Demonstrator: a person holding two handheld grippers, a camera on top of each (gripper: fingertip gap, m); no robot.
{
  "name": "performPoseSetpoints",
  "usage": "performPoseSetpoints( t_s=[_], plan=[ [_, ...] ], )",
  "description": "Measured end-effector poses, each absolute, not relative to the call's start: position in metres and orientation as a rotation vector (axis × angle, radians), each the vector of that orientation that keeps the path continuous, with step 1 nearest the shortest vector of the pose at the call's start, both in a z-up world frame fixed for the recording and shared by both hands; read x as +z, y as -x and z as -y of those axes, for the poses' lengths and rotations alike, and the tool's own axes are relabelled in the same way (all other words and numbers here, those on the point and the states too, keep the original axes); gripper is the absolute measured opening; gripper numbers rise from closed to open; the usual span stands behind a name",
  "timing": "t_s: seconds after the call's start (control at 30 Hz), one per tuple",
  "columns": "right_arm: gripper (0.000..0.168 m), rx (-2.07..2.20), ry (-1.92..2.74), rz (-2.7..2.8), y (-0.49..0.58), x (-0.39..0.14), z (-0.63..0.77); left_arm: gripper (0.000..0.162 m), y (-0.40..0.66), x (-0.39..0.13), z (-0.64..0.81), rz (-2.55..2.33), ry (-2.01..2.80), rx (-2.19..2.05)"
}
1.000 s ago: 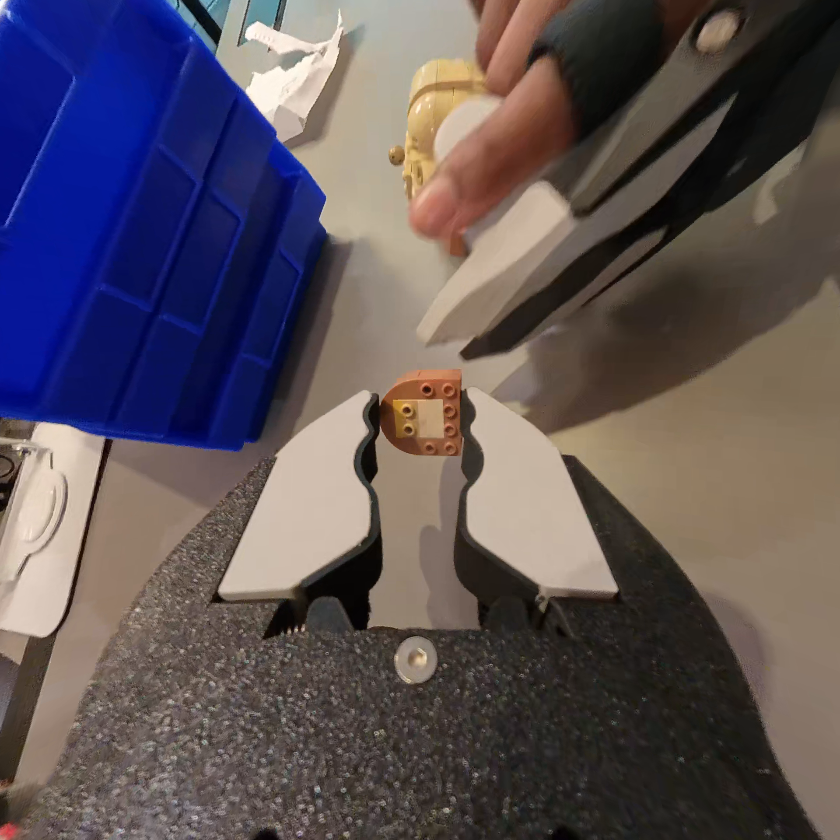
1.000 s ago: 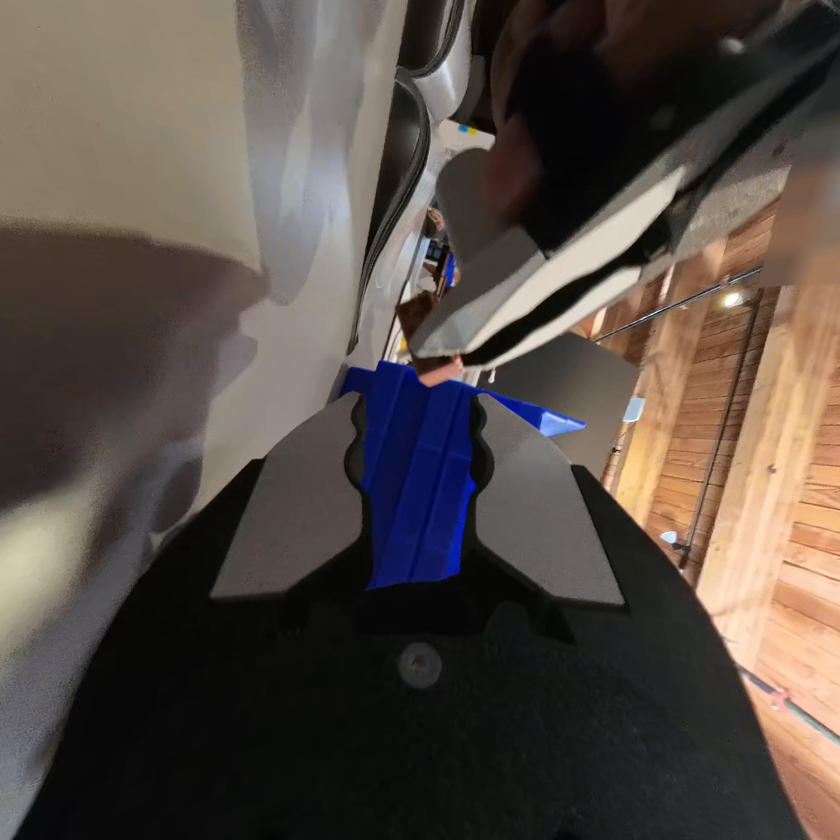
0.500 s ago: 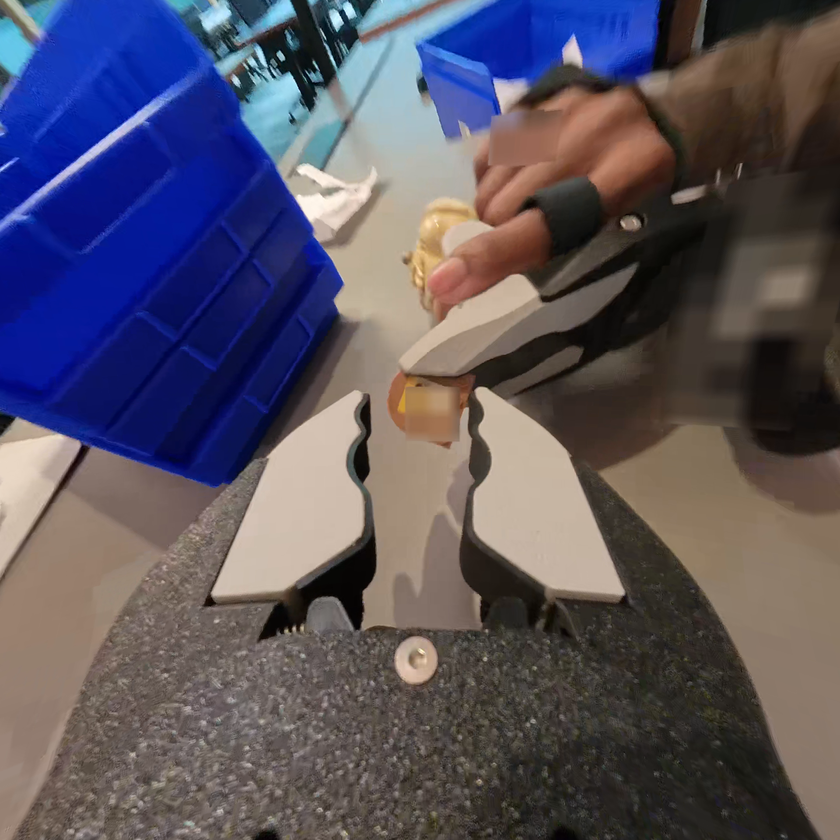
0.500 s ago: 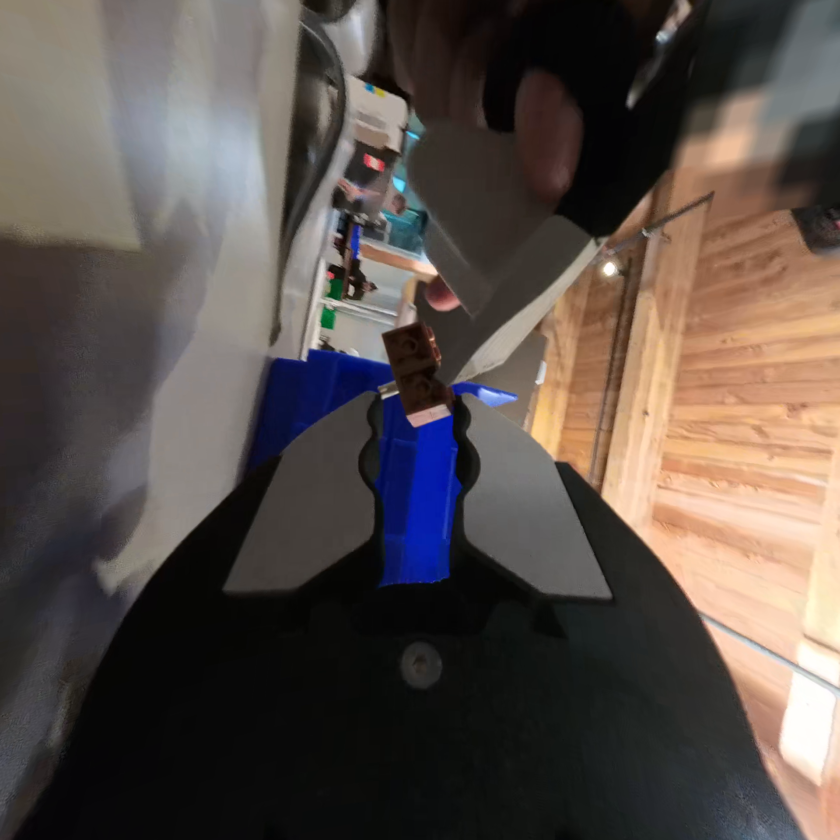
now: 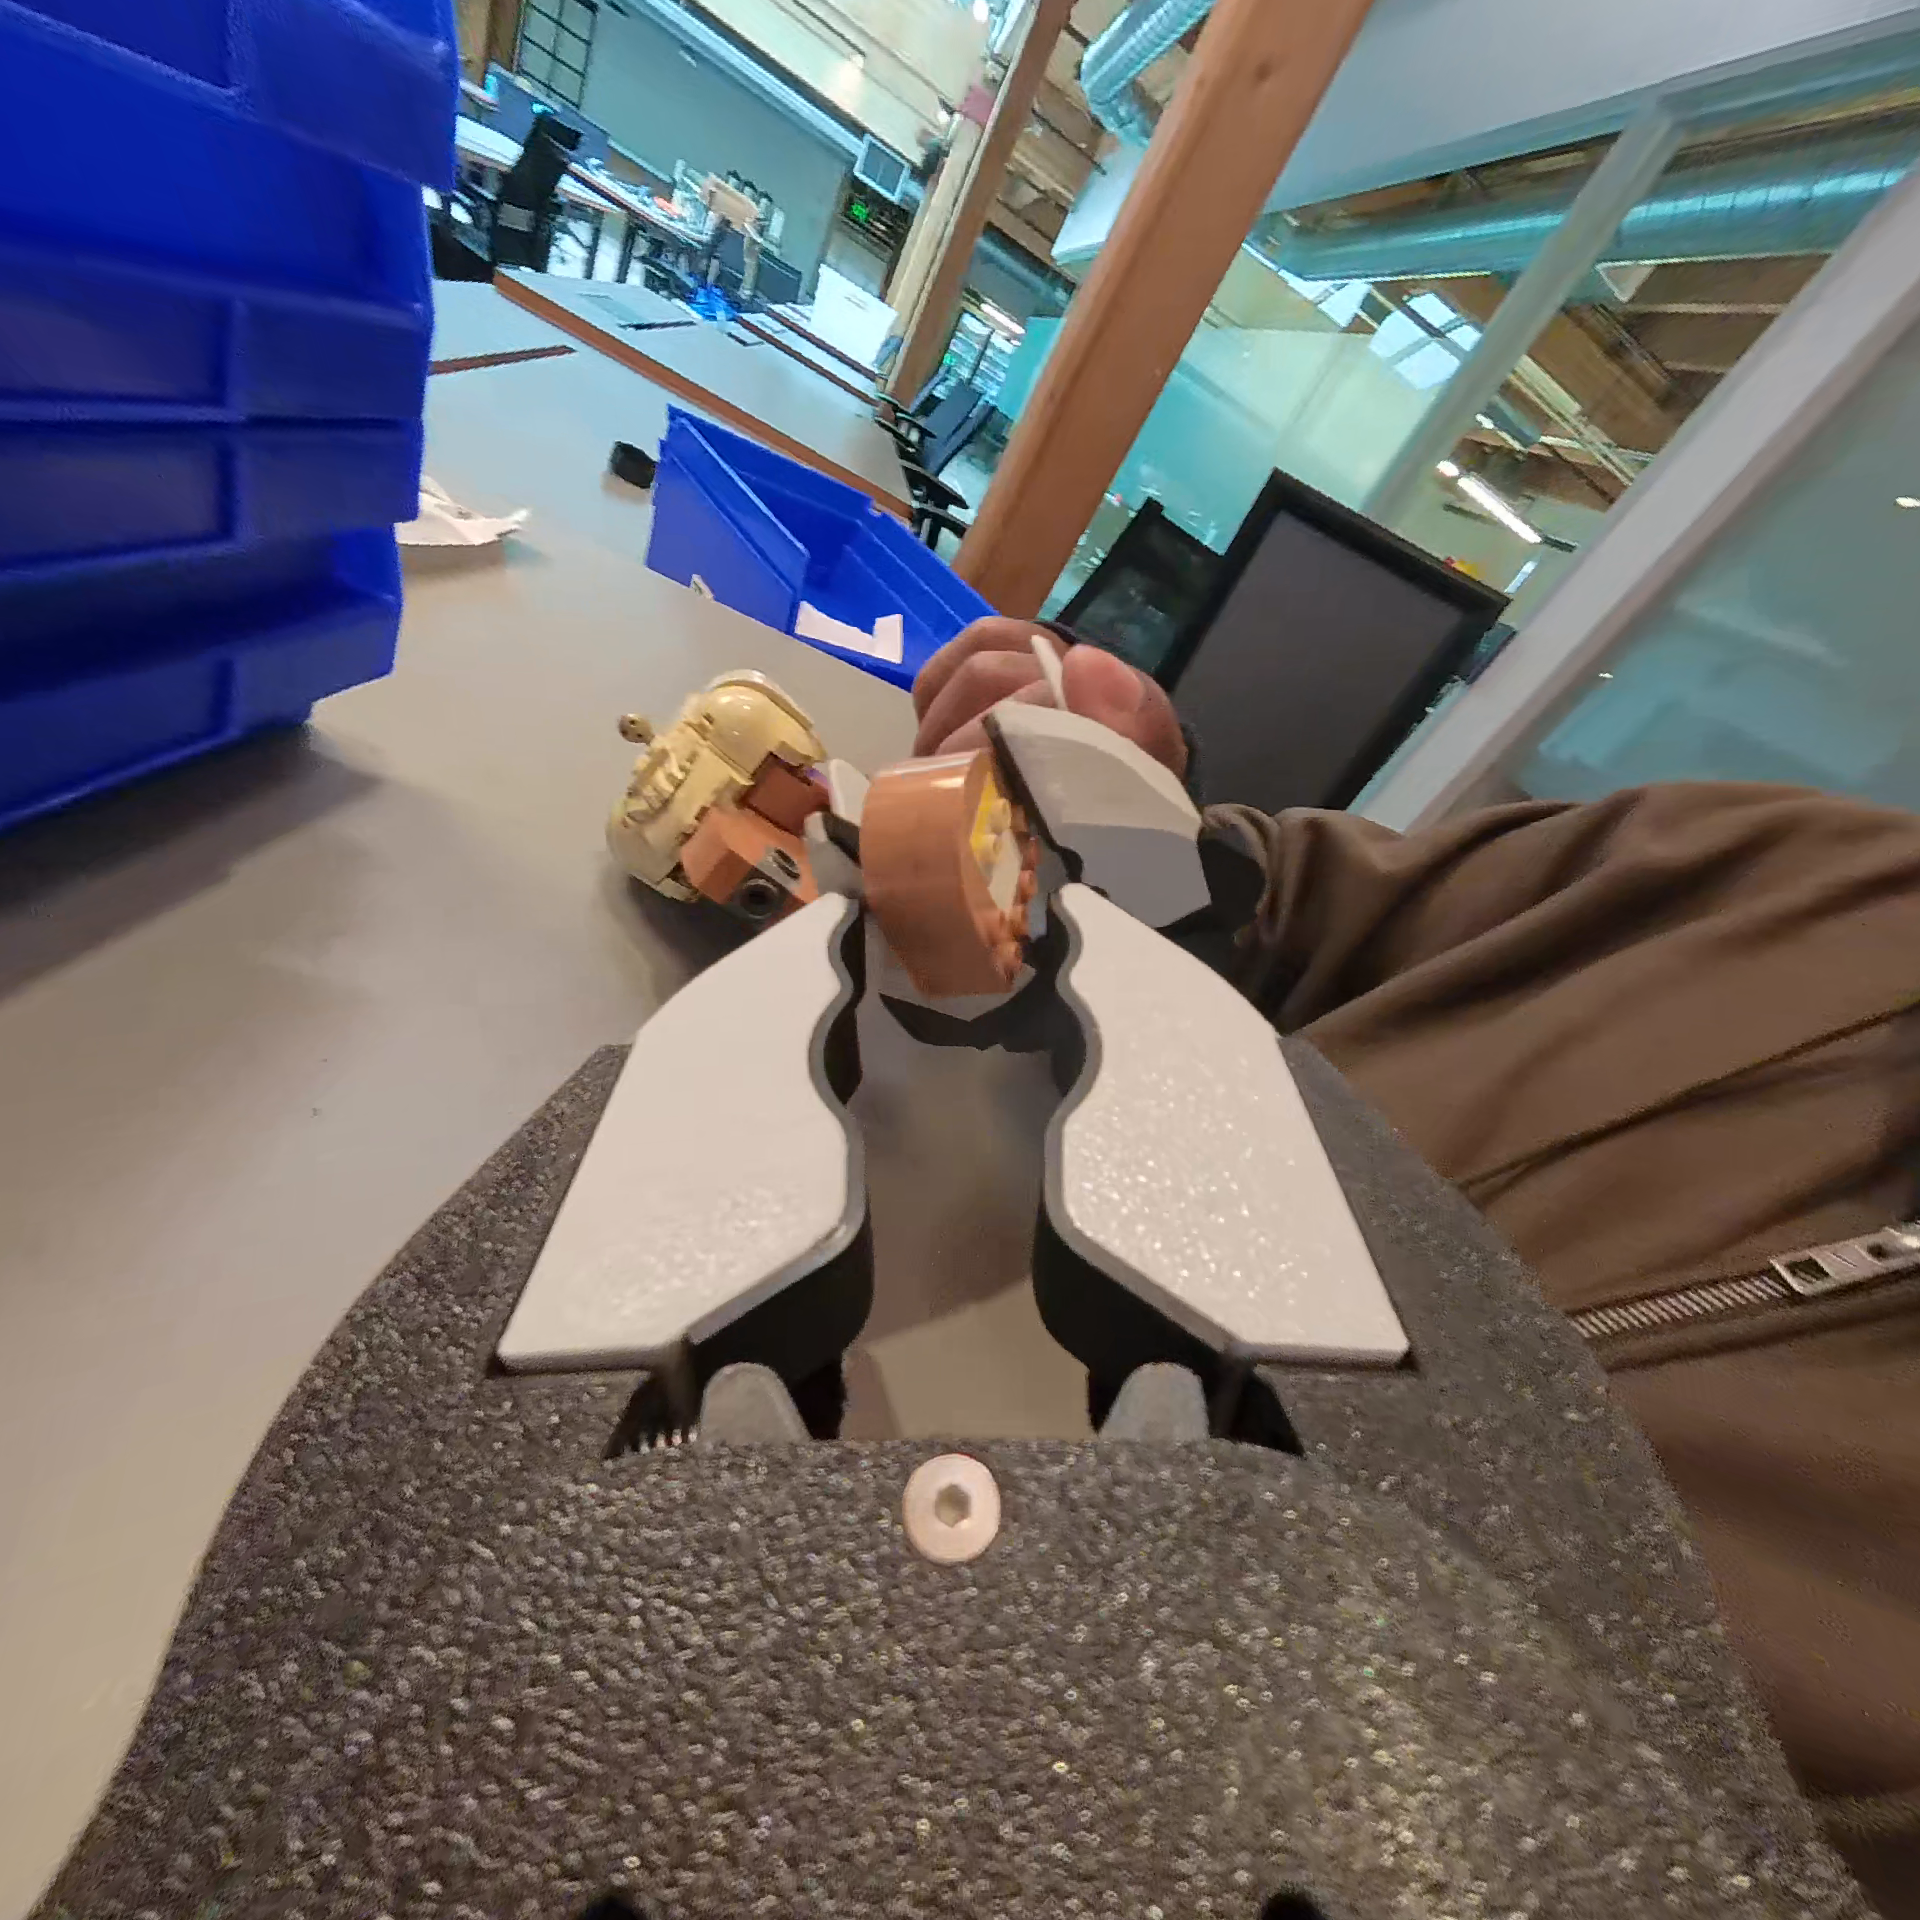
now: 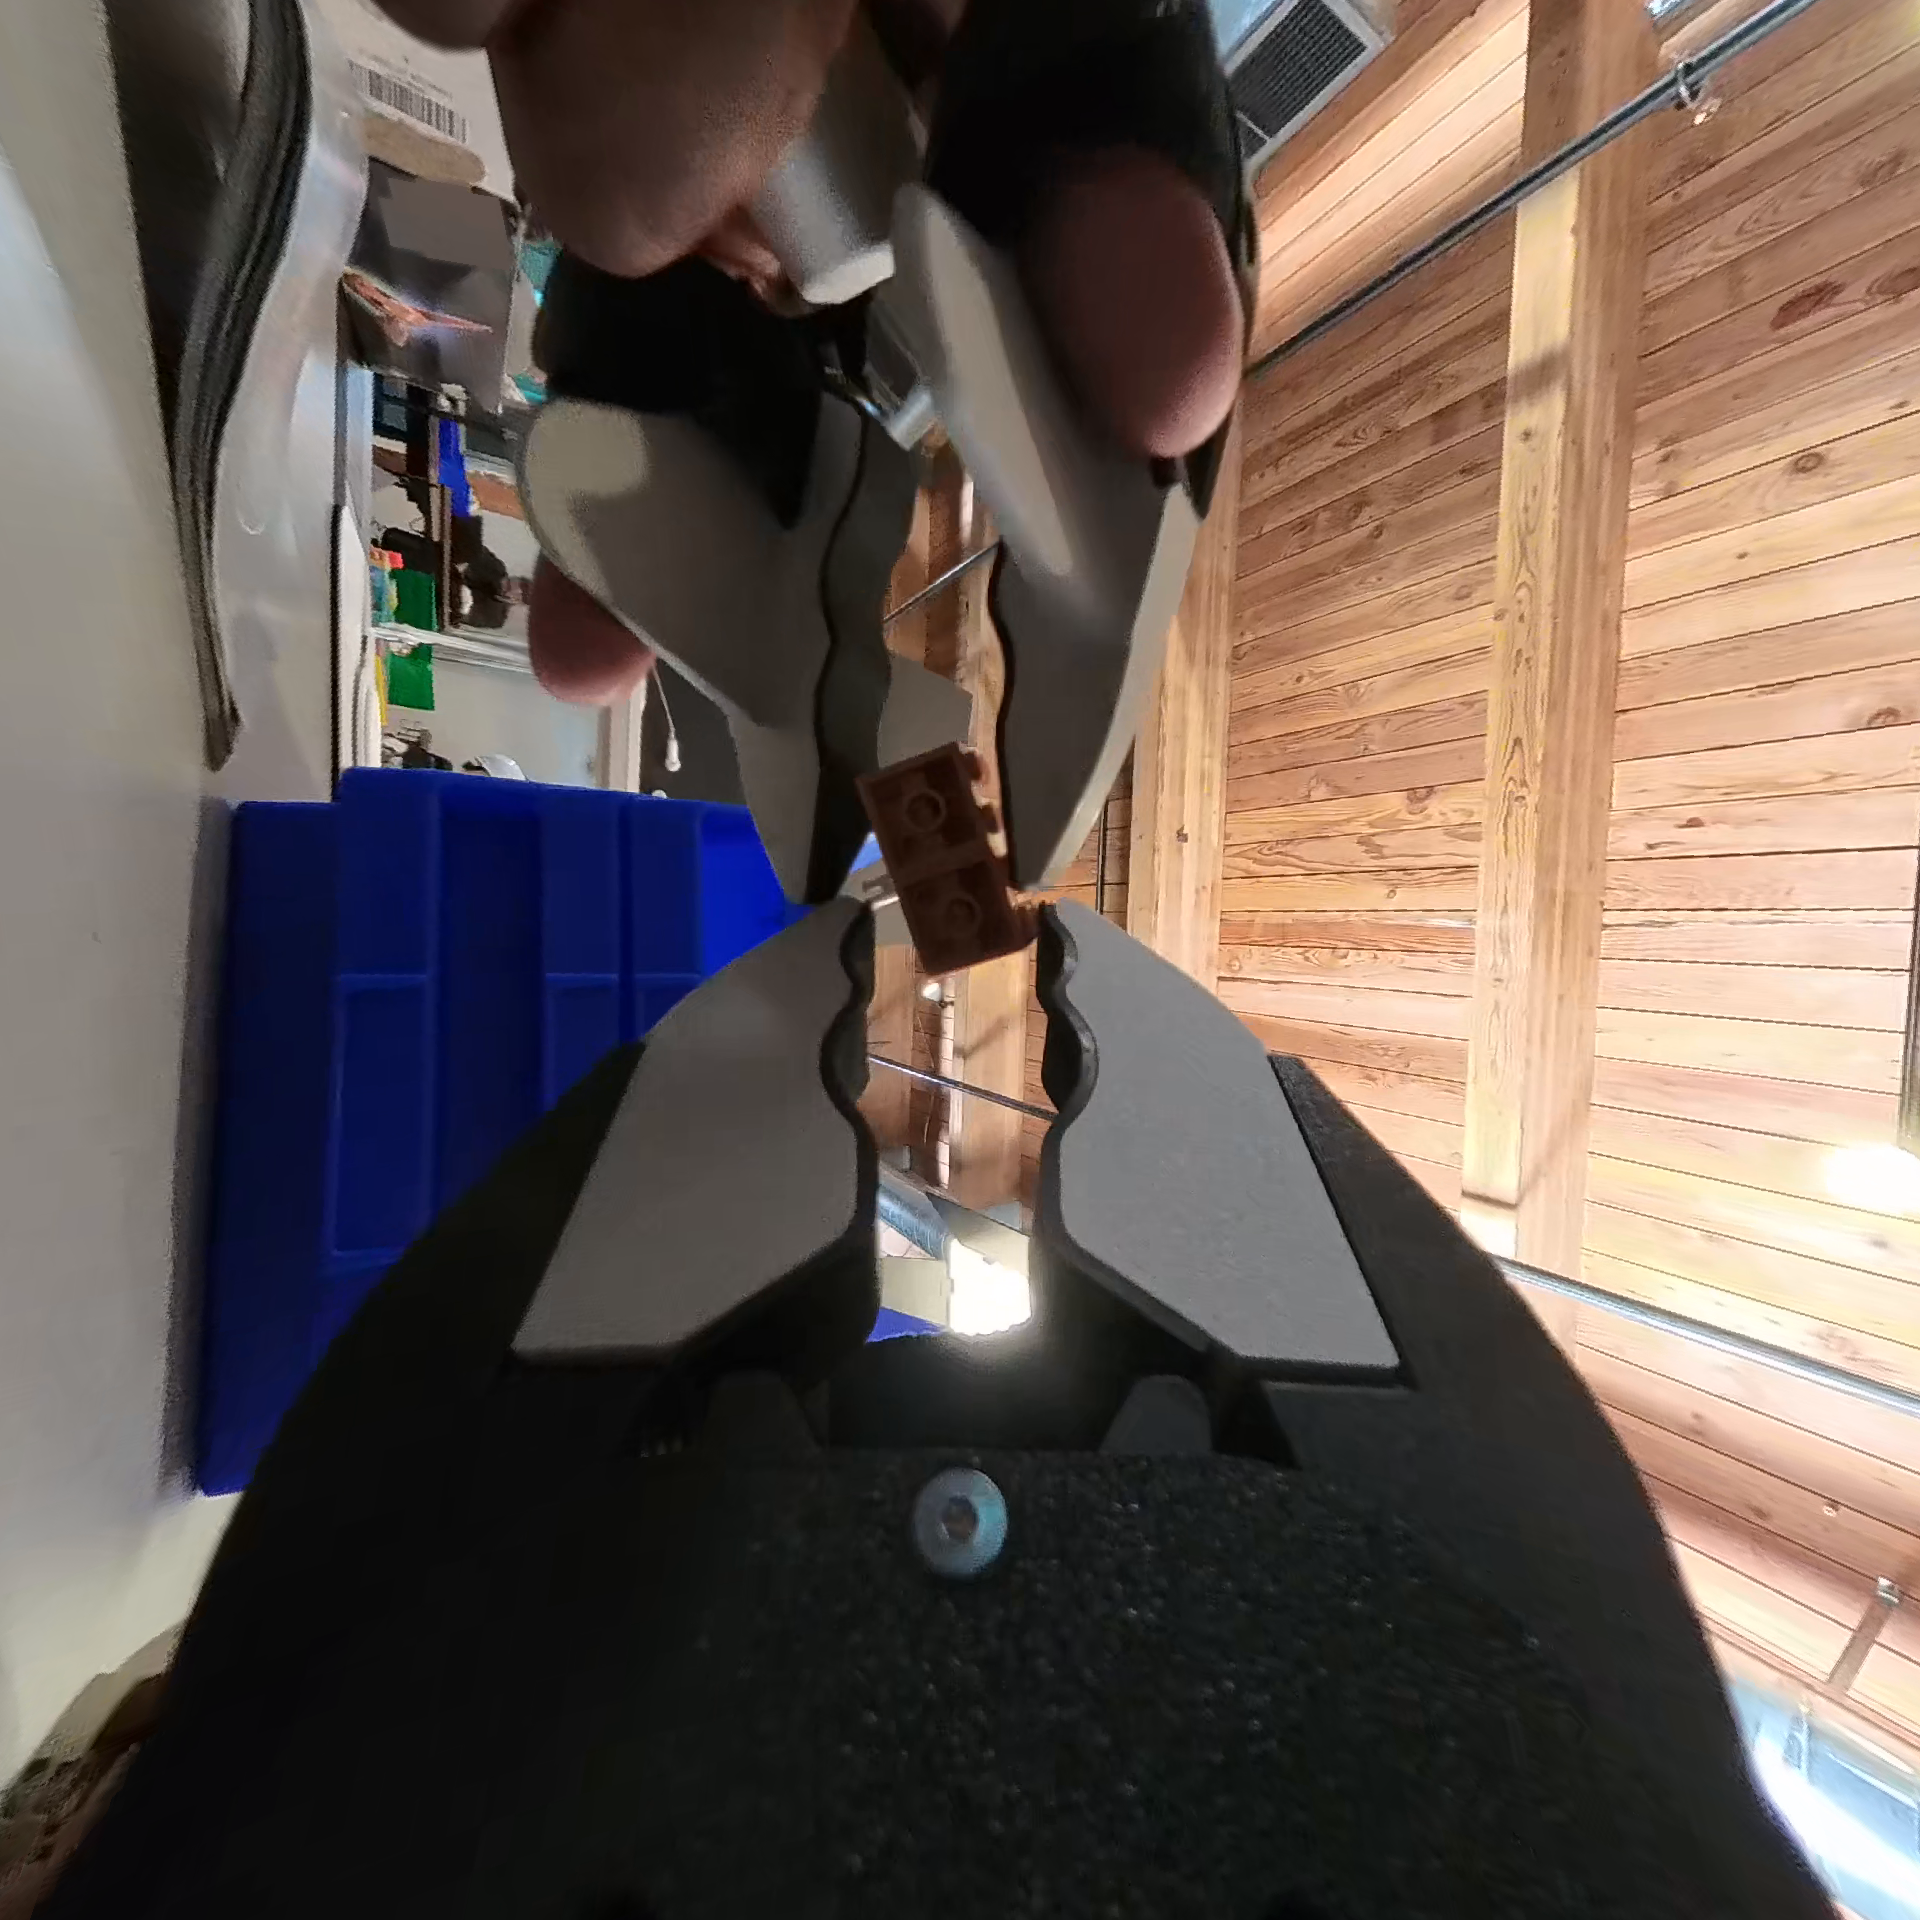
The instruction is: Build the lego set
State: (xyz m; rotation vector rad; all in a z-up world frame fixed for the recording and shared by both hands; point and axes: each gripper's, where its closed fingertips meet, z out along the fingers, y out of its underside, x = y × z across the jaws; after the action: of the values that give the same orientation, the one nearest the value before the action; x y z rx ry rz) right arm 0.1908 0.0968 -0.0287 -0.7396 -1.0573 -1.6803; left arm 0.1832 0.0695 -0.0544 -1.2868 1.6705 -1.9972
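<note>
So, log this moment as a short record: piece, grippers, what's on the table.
piece: brown lego piece, off the table, edge-on in the left wrist view
left gripper: closed on the piece
right gripper: tips at the same piece; grip unclear
table: grey; tan lego build lying on it
bins: blue bin at left, another farther back
stage: looks like a handover

Open workshop space. Grey tabletop (image 5: 260, 997), more long tables (image 5: 665, 343) further back with clutter on them. Wooden post (image 5: 1132, 270) rising past a dark screen (image 5: 1320, 644). Glass partition walls (image 5: 1745, 665) at right, silver ducting (image 5: 1143, 42) overhead. Plank-clad wood wall (image 6: 1714, 727) with a metal rail (image 6: 1455, 229), one bright lamp (image 6: 1870, 1174).
</note>
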Motion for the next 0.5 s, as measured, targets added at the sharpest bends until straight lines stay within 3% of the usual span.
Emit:
performPoseSetpoints(
  t_s=[0.2,0.5],
  plan=[
    [0.025,-1.656,0.779,1.059,-0.195,-0.032,-0.100,0.027,-0.189,-0.058,-0.079,-1.654,1.204,-1.776],
    [0.027,-1.274,1.094,0.948,-0.214,-0.035,-0.104,0.025,-0.192,-0.054,-0.131,-1.595,0.929,-0.973]
  ],
)
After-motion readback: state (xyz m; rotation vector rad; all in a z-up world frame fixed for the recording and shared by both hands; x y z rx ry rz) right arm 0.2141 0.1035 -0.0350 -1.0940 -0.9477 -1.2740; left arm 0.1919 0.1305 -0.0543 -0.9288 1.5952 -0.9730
